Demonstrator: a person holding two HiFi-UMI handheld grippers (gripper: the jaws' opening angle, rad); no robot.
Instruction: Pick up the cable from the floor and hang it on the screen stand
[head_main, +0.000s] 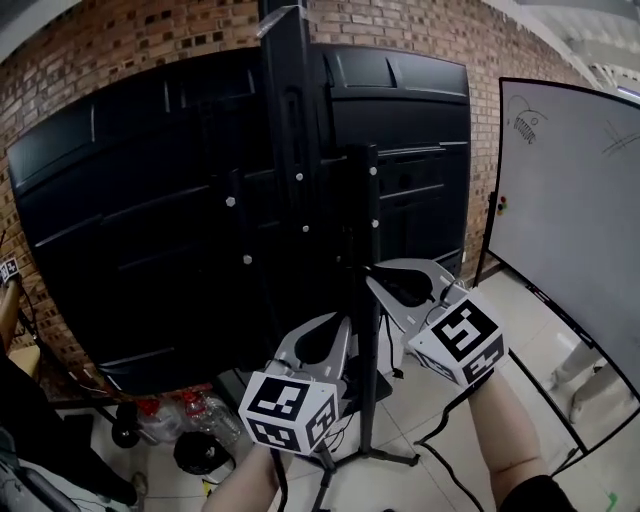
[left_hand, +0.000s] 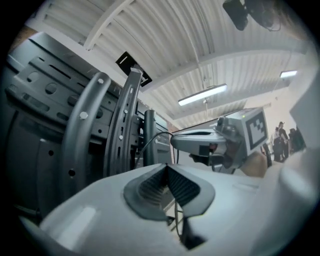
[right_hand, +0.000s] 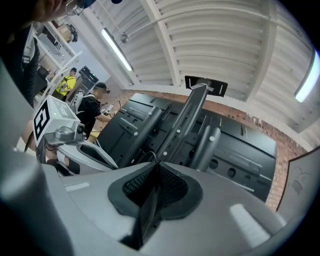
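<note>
Cable (left_hand: 147, 141): thin, black, pinched in both my claws; one stretch arcs from my left claw (left_hand: 166, 165) across to my right claw (right_hand: 152, 164); slack hangs below my right wrist toward the floor tiles (head_main: 520, 330). Left jaws closed on the cable; right jaws closed on it, pads almost meeting. Both claws level, side by side, just in front of the screen stand (head_main: 370, 300) at its thin pole; black screen back (head_main: 130, 250) behind; whiteboard (head_main: 570, 220) to the right.
</note>
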